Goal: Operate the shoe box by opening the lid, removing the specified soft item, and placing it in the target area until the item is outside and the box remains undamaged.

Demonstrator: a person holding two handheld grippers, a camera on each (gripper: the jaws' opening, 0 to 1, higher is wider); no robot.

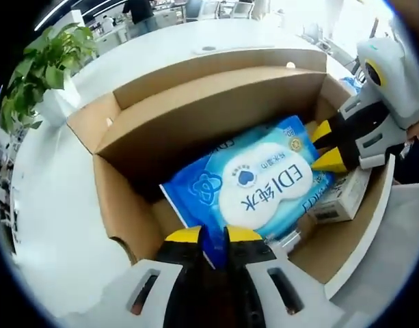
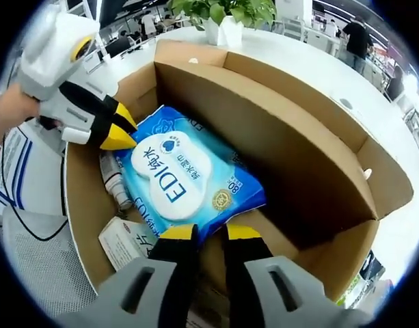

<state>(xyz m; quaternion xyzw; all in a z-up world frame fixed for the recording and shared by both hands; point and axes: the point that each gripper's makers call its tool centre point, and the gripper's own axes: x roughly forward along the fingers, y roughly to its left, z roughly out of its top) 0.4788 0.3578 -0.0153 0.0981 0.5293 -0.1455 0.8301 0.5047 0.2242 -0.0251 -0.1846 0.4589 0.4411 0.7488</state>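
In the left gripper view, the cardboard box point(image 1: 127, 198) sits open on a white table point(image 1: 52, 225), lid folded back, and the blue wipes pack point(image 1: 253, 184) lies tilted inside it, label up. The left gripper point(image 1: 214, 236) has its yellow-tipped jaws squeezed nearly together on the near corner of the pack, so that edge is pinched right between them. Over on the right side of the same view, the right gripper point(image 1: 324, 147) reaches in and its yellow tips sit against the far corner of the pack. There's a small white carton point(image 1: 342, 198) lying beside the pack, and a potted plant point(image 1: 38, 75) stands on the table past the box. Switching to the right gripper view, the right gripper point(image 2: 204, 232) has its jaws close on either side of the pack's point(image 2: 188, 174) lower edge, with a blue corner poking down between them, so it looks clamped on too. The left gripper point(image 2: 120, 130) comes in from the upper left, tips touching the pack's top corner. A white bottle point(image 2: 113, 178) lies along the box wall point(image 2: 86, 212) next to the pack, with the carton point(image 2: 127, 242) near it.
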